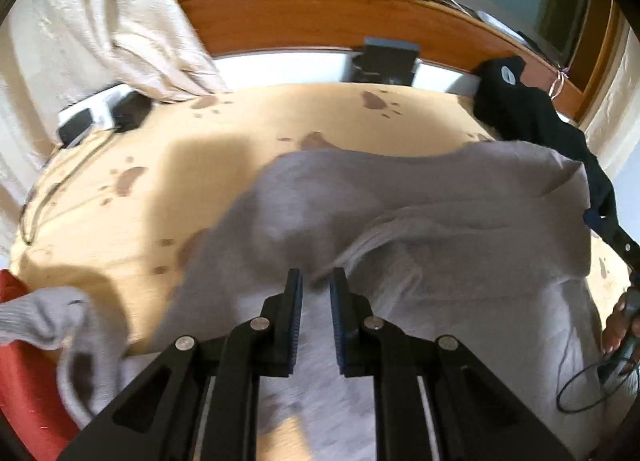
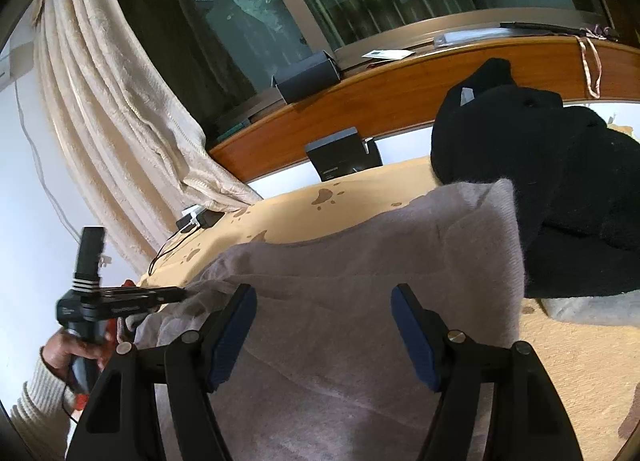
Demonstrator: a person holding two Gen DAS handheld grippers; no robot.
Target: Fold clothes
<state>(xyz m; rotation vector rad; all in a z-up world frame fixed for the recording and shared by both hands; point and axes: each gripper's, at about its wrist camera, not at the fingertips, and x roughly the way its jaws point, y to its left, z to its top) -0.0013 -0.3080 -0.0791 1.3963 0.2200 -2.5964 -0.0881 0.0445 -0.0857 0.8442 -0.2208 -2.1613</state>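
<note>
A grey knit sweater (image 1: 420, 197) lies spread on a bed covered by a tan sheet (image 1: 168, 165) printed with brown paw marks. All places below are given relative to the sweater.

The left tool (image 1: 316, 281) sits over the sweater's near part, its blue-padded jaws drawn close with only a narrow gap left. A raised ridge of the grey fabric sits right at the tips; the picture is blurred there, and I cannot tell whether the pads press on it.

The right tool (image 2: 324, 301) hangs over the sweater's near edge with its jaws wide apart and nothing between them; the fabric lies below the pads.

At the sweater's far right corner a heap of black clothing (image 2: 560, 197) overlaps it. In the right wrist view, a hand (image 2: 76, 353) in a cream ribbed sleeve grips the left tool's handle just off the sweater's left edge.

Beyond the sweater, across bare sheet, runs a wooden headboard (image 1: 304, 25), with a dark box (image 1: 384, 61) standing at its foot. Left of the sweater and farther back hangs a cream curtain (image 1: 108, 21). Near the left, a grey cuff (image 1: 44, 317) lies over something red (image 1: 28, 381).
</note>
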